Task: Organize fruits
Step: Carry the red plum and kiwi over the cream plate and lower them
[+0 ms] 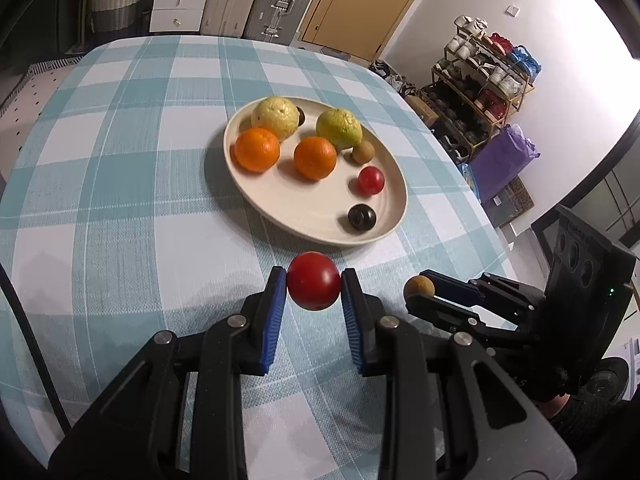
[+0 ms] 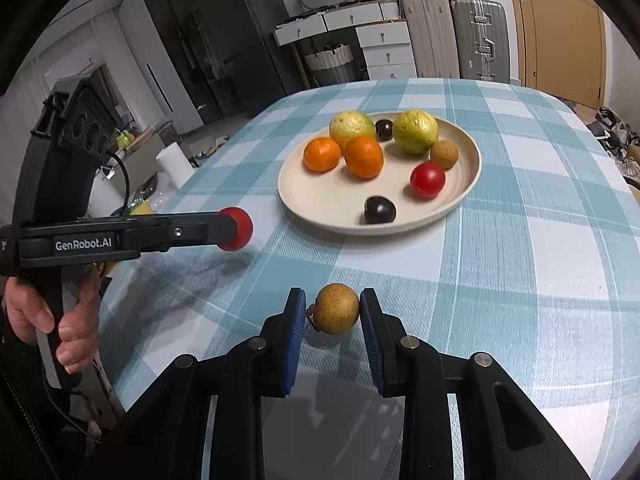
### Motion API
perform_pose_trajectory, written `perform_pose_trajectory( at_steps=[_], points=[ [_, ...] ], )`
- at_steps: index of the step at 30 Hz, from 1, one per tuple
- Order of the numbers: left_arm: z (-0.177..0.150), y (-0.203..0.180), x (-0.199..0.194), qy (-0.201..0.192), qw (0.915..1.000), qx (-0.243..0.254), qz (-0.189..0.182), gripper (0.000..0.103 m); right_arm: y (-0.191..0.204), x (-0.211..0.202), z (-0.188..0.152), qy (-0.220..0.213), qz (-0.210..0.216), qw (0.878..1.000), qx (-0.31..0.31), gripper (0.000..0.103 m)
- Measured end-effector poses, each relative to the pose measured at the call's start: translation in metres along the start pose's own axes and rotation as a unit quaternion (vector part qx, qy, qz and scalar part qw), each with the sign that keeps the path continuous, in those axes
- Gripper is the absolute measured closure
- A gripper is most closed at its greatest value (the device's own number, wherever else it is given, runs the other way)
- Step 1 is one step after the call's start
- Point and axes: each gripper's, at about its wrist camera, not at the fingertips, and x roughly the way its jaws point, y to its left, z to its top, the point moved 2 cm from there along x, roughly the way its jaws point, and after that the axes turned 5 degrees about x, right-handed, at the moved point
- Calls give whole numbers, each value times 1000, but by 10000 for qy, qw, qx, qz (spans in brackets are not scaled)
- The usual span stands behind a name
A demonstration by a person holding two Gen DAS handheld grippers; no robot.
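My left gripper (image 1: 314,280) is shut on a round red fruit (image 1: 316,292), held above the checked cloth just in front of the cream plate (image 1: 280,196). My right gripper (image 2: 332,304) is shut on a small brown round fruit (image 2: 338,312), also near the plate's front. Each gripper shows in the other view: the right gripper (image 1: 418,290) beside the left, and the left gripper (image 2: 236,228) from the side. On the plate (image 2: 332,200) lie two oranges (image 1: 256,150), two yellow-green fruits (image 1: 338,128), a brown fruit (image 1: 363,151), a red fruit (image 1: 371,181) and a dark plum (image 1: 361,218).
The table (image 1: 120,160) carries a blue-and-white checked cloth. A person's hand (image 2: 60,320) grips the left tool's handle. A shoe rack (image 1: 480,92) stands right of the table; suitcases (image 2: 452,36) and white drawers (image 2: 384,52) stand beyond its far edge.
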Motion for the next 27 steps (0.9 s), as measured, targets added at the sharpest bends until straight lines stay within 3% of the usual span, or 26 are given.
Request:
perform_pose_trajectory(
  at_steps=[14,27],
  points=[
    [32,5,3,-59,9999,-124,8,78,-5,-3,37,-237,231,9995,-25,74],
    [67,4,29,36,9999,-128,-60,78,-14,6,78,-347,355,9988,-10,74]
  ],
)
